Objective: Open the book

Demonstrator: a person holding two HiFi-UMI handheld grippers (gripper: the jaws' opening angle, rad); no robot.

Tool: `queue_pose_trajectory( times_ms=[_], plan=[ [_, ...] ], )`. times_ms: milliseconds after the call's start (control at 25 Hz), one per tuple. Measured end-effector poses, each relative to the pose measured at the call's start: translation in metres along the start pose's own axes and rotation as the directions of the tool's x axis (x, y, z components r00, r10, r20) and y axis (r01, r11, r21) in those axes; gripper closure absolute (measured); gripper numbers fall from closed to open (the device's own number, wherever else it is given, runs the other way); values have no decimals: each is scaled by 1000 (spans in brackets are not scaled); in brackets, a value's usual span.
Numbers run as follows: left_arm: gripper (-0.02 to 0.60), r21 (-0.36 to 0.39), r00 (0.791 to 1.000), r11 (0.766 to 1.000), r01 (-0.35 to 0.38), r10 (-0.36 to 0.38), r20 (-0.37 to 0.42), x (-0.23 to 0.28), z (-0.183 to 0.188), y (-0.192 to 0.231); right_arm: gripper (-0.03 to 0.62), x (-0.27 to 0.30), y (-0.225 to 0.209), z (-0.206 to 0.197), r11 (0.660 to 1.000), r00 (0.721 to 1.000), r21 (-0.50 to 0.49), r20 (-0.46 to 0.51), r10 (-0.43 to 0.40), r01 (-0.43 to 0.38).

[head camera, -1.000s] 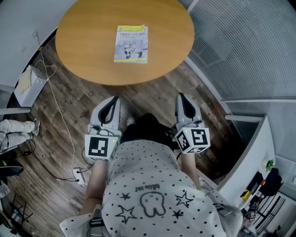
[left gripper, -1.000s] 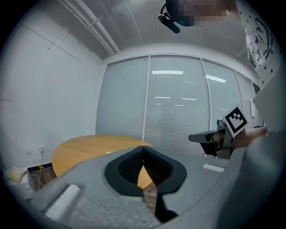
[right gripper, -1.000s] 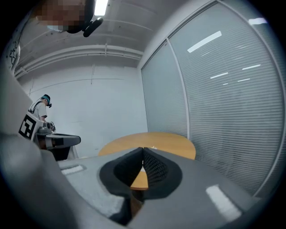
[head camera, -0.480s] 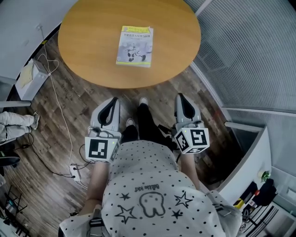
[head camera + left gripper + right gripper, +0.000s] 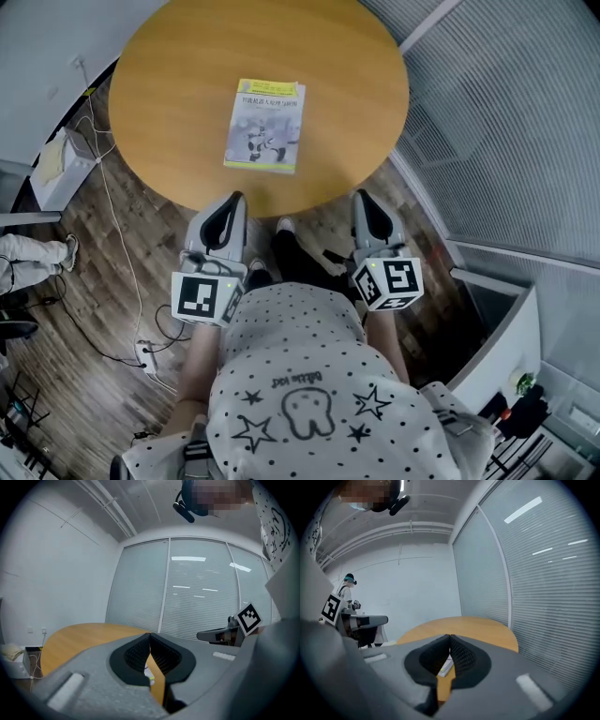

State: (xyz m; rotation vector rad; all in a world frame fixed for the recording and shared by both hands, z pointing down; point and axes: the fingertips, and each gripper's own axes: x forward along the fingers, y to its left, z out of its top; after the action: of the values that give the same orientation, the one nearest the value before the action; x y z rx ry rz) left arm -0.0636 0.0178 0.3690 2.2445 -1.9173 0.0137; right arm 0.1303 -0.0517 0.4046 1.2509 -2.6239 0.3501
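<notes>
Grey plastic forms both gripper bodies, held side by side in front of the person's polka-dot shirt [image 5: 300, 375], above the dark wood floor [image 5: 112, 272]. The left gripper [image 5: 232, 199] has its jaws closed tip to tip with nothing between them; the right gripper [image 5: 364, 196] is in the same condition. Both tips lie close to the near rim of the round wooden table [image 5: 169, 84]. The book [image 5: 265, 125] lies closed, cover up, flat on the tabletop beyond the grippers, apart from both. Slatted blinds [image 5: 506, 112] stand past the table on the right.

Round wooden table [image 5: 178, 56]; power strip [image 5: 145, 356] on dark plank floor [image 5: 94, 375].
</notes>
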Motion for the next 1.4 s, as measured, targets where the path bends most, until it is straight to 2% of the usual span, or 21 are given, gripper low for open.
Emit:
queue_pose_trajectory(
  times_ms=[280, 520, 640, 1000, 1400],
  plan=[
    [571, 18, 999, 999, -35, 34, 7, 48, 9, 4, 591, 45, -32, 23, 998, 999, -26, 11, 51, -51],
    [571, 10, 992, 992, -123, 123, 6, 61, 1, 26, 590, 67, -51, 28, 996, 997, -39, 0, 80, -80],
    [571, 5, 990, 990, -140, 140, 6, 64, 1, 29, 591, 72, -57, 28, 996, 996, -42, -6, 85, -85],
    [571, 4, 995, 995, -104, 104, -5, 65, -2, 22, 590, 70, -54, 24, 997, 998, -29, -18, 66, -67],
    [571, 39, 999, 998, -52, 53, -10, 64, 15, 48, 591, 70, -43, 45, 1000, 1000, -9, 16, -8, 8]
  ],
)
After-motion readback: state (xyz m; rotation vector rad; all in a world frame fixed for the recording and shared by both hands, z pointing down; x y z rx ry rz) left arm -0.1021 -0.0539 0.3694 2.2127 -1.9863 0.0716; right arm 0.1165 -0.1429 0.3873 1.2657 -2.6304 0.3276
